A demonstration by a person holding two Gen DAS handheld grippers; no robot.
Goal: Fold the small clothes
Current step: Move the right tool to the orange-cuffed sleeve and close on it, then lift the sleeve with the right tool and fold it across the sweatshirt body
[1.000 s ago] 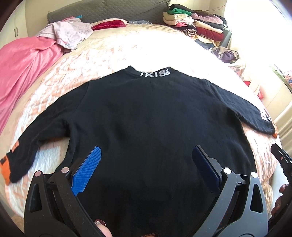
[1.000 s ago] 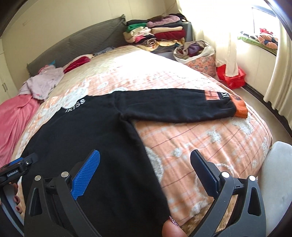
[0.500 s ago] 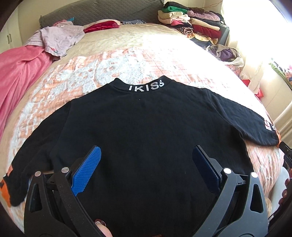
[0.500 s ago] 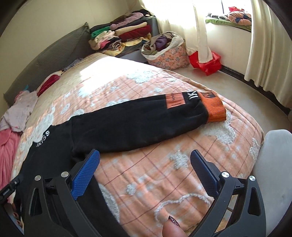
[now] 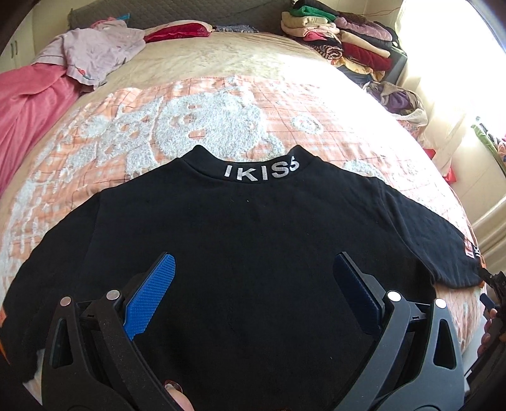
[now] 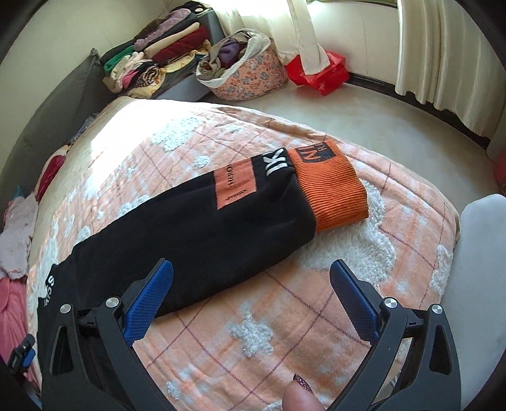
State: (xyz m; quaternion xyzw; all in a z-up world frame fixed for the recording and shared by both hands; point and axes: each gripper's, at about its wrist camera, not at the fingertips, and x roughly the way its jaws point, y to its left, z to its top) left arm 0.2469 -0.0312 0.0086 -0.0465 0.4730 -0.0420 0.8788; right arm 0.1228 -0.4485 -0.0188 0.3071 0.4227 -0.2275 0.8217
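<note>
**Black sweatshirt spread flat, both tools released**

We see the black sweatshirt (image 5: 253, 253) lying flat on the orange-and-white bedspread (image 5: 196, 126), collar lettering at its far edge and sleeves stretched out left and right. Our left gripper (image 5: 253, 291) hangs over the garment's body with its blue pads spread wide, holding nothing. Our right gripper (image 6: 249, 291) is likewise released, above the right sleeve (image 6: 202, 234), whose orange cuff (image 6: 332, 189) lies near the bed's right edge.

Around us: a pink blanket (image 5: 28, 107) and a lilac garment (image 5: 95, 53) at the far left of the bed, a red item (image 5: 180, 30) by the headboard, and a stack of folded clothes (image 5: 341, 44) at the far right. On the floor beyond the cuff stand a floral basket (image 6: 253, 76) and a red bag (image 6: 322, 72). Bare bedspread lies beyond the collar and nearer than the sleeve.
</note>
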